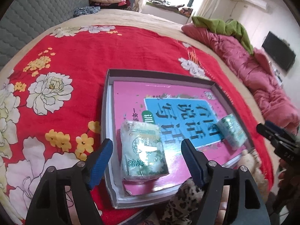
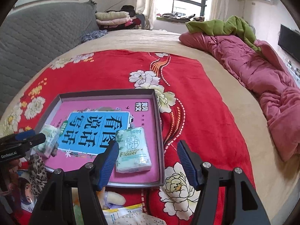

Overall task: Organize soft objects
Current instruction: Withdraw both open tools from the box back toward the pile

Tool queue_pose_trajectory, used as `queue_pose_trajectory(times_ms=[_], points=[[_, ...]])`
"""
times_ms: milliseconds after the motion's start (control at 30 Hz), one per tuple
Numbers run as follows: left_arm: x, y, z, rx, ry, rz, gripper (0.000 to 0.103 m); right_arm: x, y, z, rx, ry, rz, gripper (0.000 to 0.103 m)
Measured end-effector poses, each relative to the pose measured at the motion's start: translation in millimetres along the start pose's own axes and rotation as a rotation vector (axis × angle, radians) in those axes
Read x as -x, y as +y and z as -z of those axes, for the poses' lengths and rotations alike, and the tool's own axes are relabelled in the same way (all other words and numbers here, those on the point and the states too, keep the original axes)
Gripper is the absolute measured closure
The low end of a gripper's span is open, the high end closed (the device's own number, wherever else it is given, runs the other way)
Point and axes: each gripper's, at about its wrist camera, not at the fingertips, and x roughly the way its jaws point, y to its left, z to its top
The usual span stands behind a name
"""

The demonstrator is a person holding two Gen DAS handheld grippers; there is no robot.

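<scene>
A shallow grey box [image 1: 106,112] [image 2: 158,116] lies on the red flowered blanket, with a pink and blue book [image 1: 187,112] [image 2: 97,123] flat inside it. Two green tissue packs rest on the book. One tissue pack [image 1: 143,150] [image 2: 47,140] lies between the fingers of my left gripper [image 1: 147,146] [image 2: 40,136], which stands open with its pads clear of the pack. The other tissue pack [image 1: 232,131] [image 2: 133,150] lies by the box's right wall. My right gripper [image 2: 148,148] [image 1: 262,129] hangs open over it, the left finger [image 2: 110,159] overlapping the pack's edge.
A leopard-print soft item [image 1: 183,202] [image 2: 37,170] and a pale plush piece [image 2: 116,198] lie at the box's near edge, with plastic packets [image 2: 121,213] below. A pink quilt [image 1: 253,75] [image 2: 262,86] with a green cloth [image 2: 221,26] lines the bed's right side. Folded blankets [image 2: 112,18] sit by the grey headboard [image 2: 37,37].
</scene>
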Motion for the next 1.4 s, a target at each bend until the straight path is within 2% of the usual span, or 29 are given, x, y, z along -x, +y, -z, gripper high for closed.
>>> queue_pose_trajectory(times_ms=[233,300,500,733,900,1033,1167,1400], points=[[17.6,9.2,-6.5,0.071,-0.035,0.128,0.026,12.3,-11.3,-2.0,-0.027,-0.024,-0.02,0.038],[22.9,13.7,-7.6,0.102,-0.037,0.139,0.026,16.4,-12.7,-1.7,-0.028,-0.035,-0.025,0.038],[52.3,26.2,-8.5,0.152,-0.107,0.114,0.026,23.7,-19.1,-0.1,-0.045,-0.057,-0.056,0.038],[74.6,15.0,0.8,0.095,-0.161,0.001,0.026,29.5,-30.1,10.1,-0.06,-0.066,-0.087,0.038],[89.2,0.5,12.7,0.093,-0.173,0.013,0.026,34.8,-35.0,16.5,-0.061,-0.077,-0.105,0.032],[97.5,-14.4,17.1,0.062,-0.174,0.002,0.026,41.1,-39.8,18.6,-0.062,-0.096,-0.121,0.032],[110.4,-23.1,21.6,0.069,-0.177,0.012,0.026,47.6,-41.2,21.7,-0.063,-0.11,-0.144,0.032],[131.1,-27.0,33.1,0.075,-0.179,-0.025,0.026,59.5,-39.8,27.0,-0.056,-0.128,-0.171,0.032]])
